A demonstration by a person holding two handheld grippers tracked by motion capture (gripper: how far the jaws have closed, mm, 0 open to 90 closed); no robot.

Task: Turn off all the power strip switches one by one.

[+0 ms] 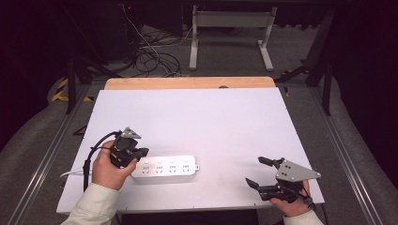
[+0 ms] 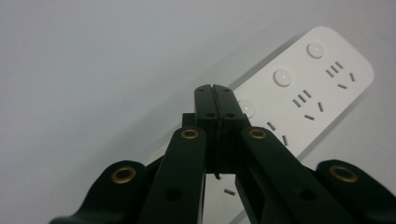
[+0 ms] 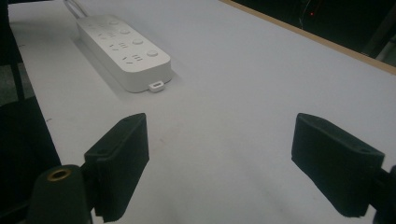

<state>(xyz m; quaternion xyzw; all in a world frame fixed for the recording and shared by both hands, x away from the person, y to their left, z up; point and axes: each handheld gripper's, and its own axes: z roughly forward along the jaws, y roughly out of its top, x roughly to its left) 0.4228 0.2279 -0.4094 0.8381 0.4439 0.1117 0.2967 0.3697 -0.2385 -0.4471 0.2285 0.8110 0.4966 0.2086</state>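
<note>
A white power strip (image 1: 165,168) with several sockets and round buttons lies flat near the table's front edge, left of centre; it also lies in the left gripper view (image 2: 308,88) and the right gripper view (image 3: 122,49). My left gripper (image 1: 142,152) is shut with nothing between its jaws, its tips (image 2: 215,93) just above the strip's left end. My right gripper (image 1: 258,171) stands open over bare table at the front right, nothing between its pads (image 3: 125,158), well to the right of the strip.
The white table top (image 1: 197,122) has a wooden strip (image 1: 187,83) along its far edge. A white cable (image 1: 70,174) leaves the strip's left end. Beyond the table stand a desk frame (image 1: 232,33) and loose floor cables (image 1: 150,56).
</note>
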